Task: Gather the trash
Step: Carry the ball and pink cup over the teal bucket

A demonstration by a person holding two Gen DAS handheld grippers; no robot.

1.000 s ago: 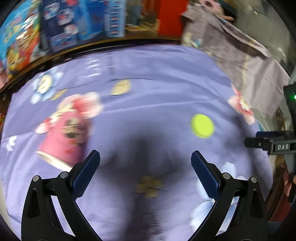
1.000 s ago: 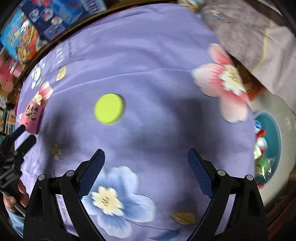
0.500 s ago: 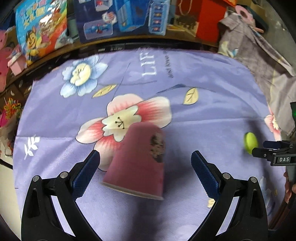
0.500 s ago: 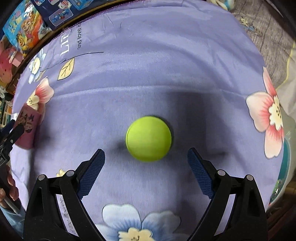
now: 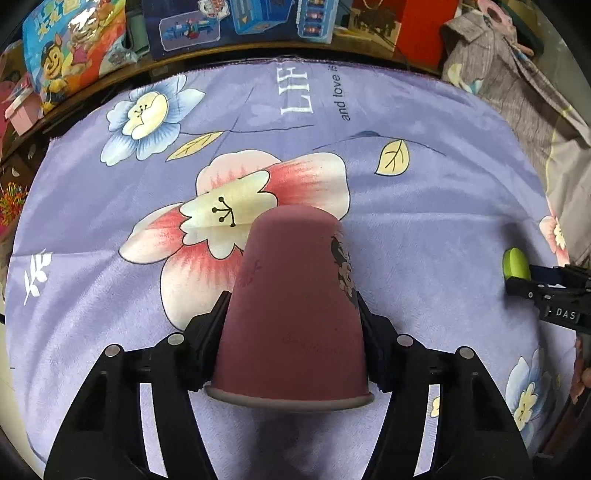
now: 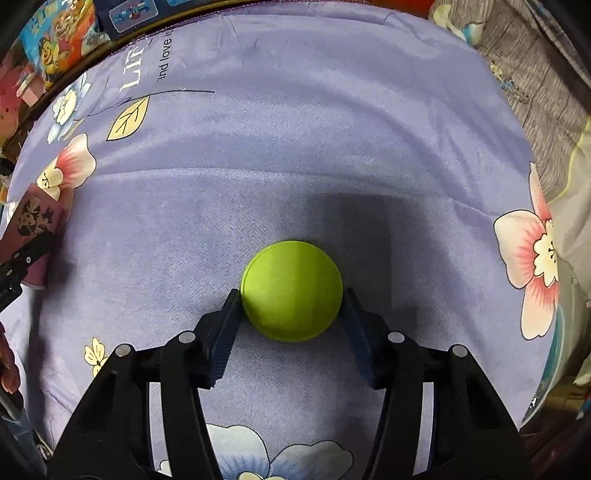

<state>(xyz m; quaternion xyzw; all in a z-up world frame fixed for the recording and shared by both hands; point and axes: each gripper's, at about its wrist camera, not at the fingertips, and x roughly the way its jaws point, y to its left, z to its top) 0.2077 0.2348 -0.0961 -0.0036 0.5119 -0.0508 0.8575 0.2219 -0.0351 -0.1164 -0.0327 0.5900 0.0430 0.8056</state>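
Note:
An upside-down pink paper cup (image 5: 291,314) with a cartoon print stands on the purple flowered cloth (image 5: 424,221). My left gripper (image 5: 290,332) is shut on the cup, its fingers pressed against both sides near the rim. A round lime-green lid (image 6: 291,290) lies flat on the cloth. My right gripper (image 6: 290,325) is shut on the lid, a pad against each edge. The lid (image 5: 515,263) and the right gripper also show at the right edge of the left wrist view. The cup (image 6: 33,225) shows at the left edge of the right wrist view.
Colourful toy boxes (image 5: 229,22) line the far edge of the table. A grey garment (image 5: 524,85) is draped at the far right. A white and teal bin (image 6: 557,354) sits beyond the cloth's right edge.
Both grippers moved forward and closed: the left around the pink cup, the right around the green lid. Before, both were open and short of their objects.

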